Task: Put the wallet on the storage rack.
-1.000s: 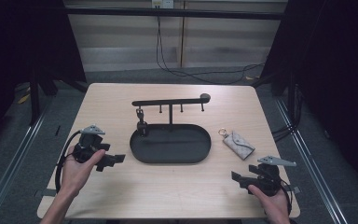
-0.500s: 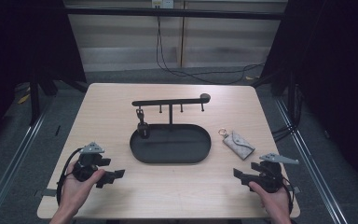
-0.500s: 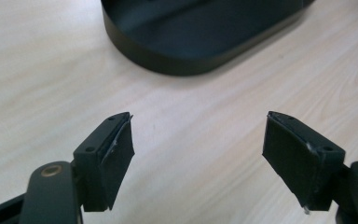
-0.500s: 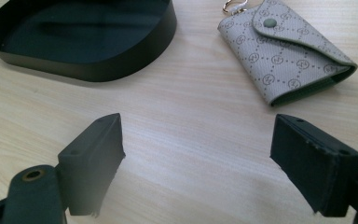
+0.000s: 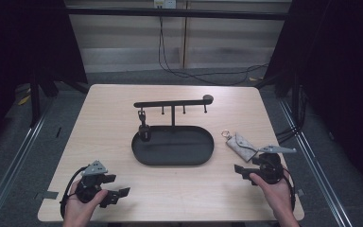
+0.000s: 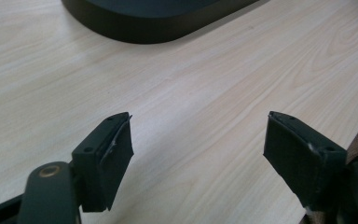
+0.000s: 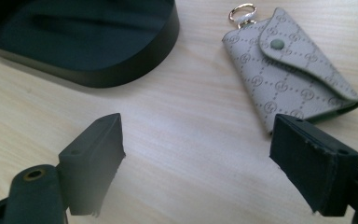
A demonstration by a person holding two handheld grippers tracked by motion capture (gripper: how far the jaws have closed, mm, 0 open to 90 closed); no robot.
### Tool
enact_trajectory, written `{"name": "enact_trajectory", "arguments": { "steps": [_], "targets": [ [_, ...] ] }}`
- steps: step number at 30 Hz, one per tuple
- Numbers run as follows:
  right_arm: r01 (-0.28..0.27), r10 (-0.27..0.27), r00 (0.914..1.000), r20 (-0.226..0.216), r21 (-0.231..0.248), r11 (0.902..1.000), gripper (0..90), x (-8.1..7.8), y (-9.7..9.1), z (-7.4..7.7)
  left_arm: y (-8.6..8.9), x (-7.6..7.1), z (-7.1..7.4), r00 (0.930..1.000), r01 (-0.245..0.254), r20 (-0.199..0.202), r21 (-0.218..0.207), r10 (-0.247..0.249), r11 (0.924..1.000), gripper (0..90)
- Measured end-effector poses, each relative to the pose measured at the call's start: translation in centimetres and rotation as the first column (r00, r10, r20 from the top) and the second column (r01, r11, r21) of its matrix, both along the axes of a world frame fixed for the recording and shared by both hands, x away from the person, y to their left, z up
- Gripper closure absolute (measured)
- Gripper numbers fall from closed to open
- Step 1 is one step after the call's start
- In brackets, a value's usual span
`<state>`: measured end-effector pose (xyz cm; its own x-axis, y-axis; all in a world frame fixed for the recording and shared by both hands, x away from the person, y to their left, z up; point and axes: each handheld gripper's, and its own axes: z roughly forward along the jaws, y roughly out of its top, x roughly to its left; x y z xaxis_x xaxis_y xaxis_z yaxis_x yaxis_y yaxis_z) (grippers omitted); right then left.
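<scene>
In the high view, the left tongs [image 5: 115, 186] were held spread and empty at the near left corner of the counter [image 5: 108, 123], well apart from the black tray [image 5: 172, 158] ahead and to their right; the right tongs [image 5: 242, 172] were held just short of the grey key pouch [image 5: 242, 146], which lay flat on the counter beside the tray, under a hook rack [image 5: 172, 103]. In the left gripper view, bare wood was seen between the parted jaws, the tray's wall [image 6: 158, 28] beyond. In the right gripper view, the jaws were seen wide apart with the pouch [image 7: 289, 74] ahead and to the right, its ring [image 7: 241, 11] farthest away. The pouch appeared not yet grasped, so picking it up was judged still to come.
</scene>
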<state>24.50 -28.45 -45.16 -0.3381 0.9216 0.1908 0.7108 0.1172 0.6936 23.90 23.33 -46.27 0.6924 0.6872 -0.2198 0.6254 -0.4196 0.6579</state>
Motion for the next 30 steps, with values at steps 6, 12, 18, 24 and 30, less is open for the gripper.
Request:
{"name": "enact_trajectory", "arguments": {
  "steps": [6,12,18,24,30],
  "targets": [
    [-0.016,0.016,0.9999,-0.003,0.025,0.9995,18.2,2.0,-0.1,1.2,0.7,0.4,-0.1,1.0000,-0.007,0.001,-0.004,0.007,1.0000,21.5],
    [-0.016,0.015,0.9990,-0.043,-0.012,0.9998,18.8,3.6,-0.2,2.0,1.2,0.0,-0.1,0.9993,-0.033,-0.017,-0.044,0.033,0.9985,18.6],
    [-0.031,0.023,0.9914,-0.129,-0.056,0.9979,20.4,5.2,-0.2,1.6,1.2,-0.5,-0.1,0.9995,-0.024,0.019,-0.020,0.024,0.9995,19.4],
    [-0.045,0.031,0.9853,-0.168,-0.082,0.9956,20.0,6.2,-0.2,1.5,1.0,-0.4,-0.5,0.9999,-0.015,0.005,-0.004,0.015,0.9999,19.7],
    [-0.043,0.023,0.9819,-0.188,-0.104,0.9937,18.6,7.3,-0.5,2.1,1.1,-0.3,-0.5,0.9999,-0.017,0.000,-0.009,0.017,0.9998,19.8]
  ]
}}
